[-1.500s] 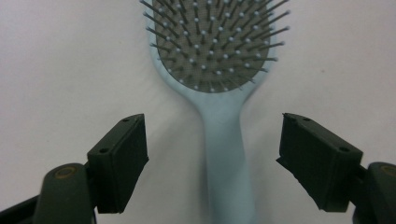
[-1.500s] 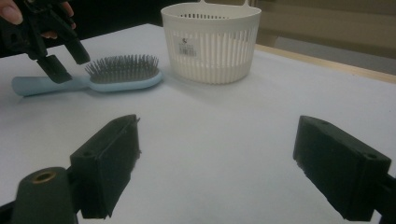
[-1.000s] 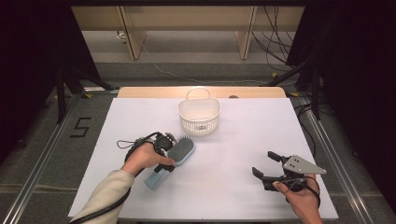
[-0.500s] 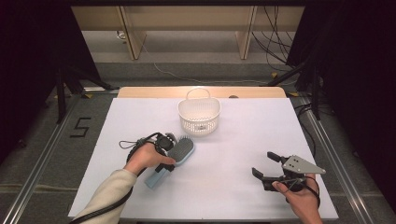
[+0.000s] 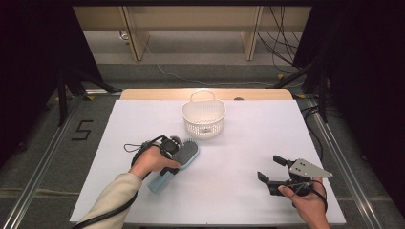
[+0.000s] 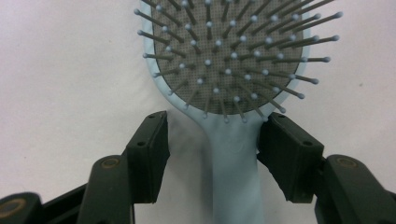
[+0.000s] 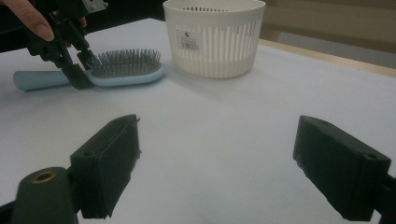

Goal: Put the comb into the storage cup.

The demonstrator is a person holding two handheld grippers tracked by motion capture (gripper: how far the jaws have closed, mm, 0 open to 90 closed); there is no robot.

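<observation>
A light blue hairbrush (image 5: 187, 153) lies bristles-up on the white table (image 5: 239, 143), left of centre. My left gripper (image 5: 175, 155) reaches down over the neck of the hairbrush (image 6: 224, 56). Its jaws straddle the handle: the right jaw is close against it and a gap remains at the left jaw, so my left gripper (image 6: 212, 135) stands open. A white slatted basket (image 5: 204, 119) with a handle sits behind the brush, and I cannot see inside it. My right gripper (image 5: 269, 168) hovers open near the front right with nothing between its fingers. The right gripper view shows the hairbrush (image 7: 123, 70) and basket (image 7: 215, 37) beyond my right gripper (image 7: 224, 154).
The white sheet covers a wooden tabletop whose far edge (image 5: 205, 93) shows behind the basket. Cables and table legs lie on the floor beyond. Bare white surface spreads between the two grippers and at the right.
</observation>
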